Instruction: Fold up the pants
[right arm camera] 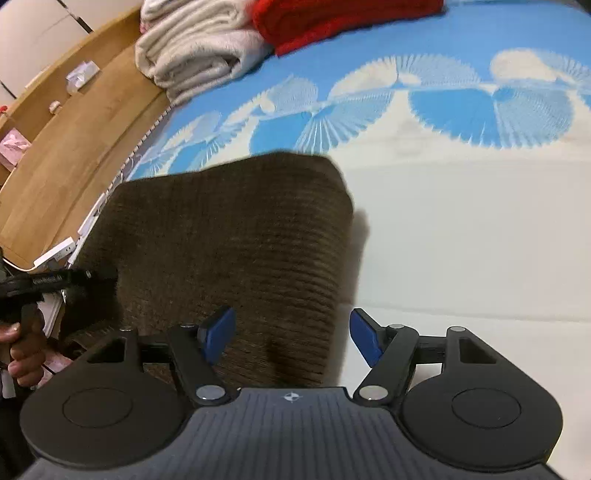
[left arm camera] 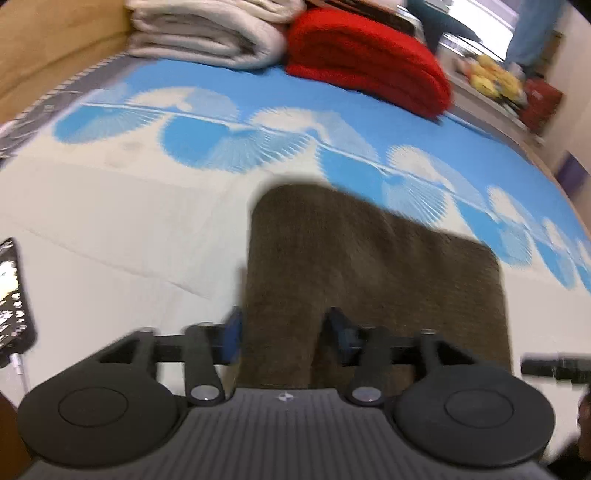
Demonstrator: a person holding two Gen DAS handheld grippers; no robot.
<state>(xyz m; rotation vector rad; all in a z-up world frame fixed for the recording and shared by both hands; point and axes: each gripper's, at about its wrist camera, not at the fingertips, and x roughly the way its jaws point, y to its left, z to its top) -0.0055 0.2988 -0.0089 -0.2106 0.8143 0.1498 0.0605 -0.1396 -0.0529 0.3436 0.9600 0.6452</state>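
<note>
The brown ribbed pants (left arm camera: 373, 266) lie folded in a thick rectangle on the blue-and-white bed sheet (left arm camera: 129, 206). My left gripper (left arm camera: 286, 339) hovers over their near left edge with its blue pads apart, cloth below the gap and nothing pinched. In the right wrist view the pants (right arm camera: 229, 236) fill the middle. My right gripper (right arm camera: 291, 336) stands open over their near right edge, one pad above the cloth and the other above the sheet. The left gripper (right arm camera: 55, 280) shows at the pants' left side, held by a hand (right arm camera: 22, 347).
A folded white blanket (left arm camera: 207, 33) and a red blanket (left arm camera: 362, 62) sit at the far end of the bed. A phone (left arm camera: 13, 295) lies at the left edge. A wooden ledge (right arm camera: 74, 136) with small items runs along the bed's side.
</note>
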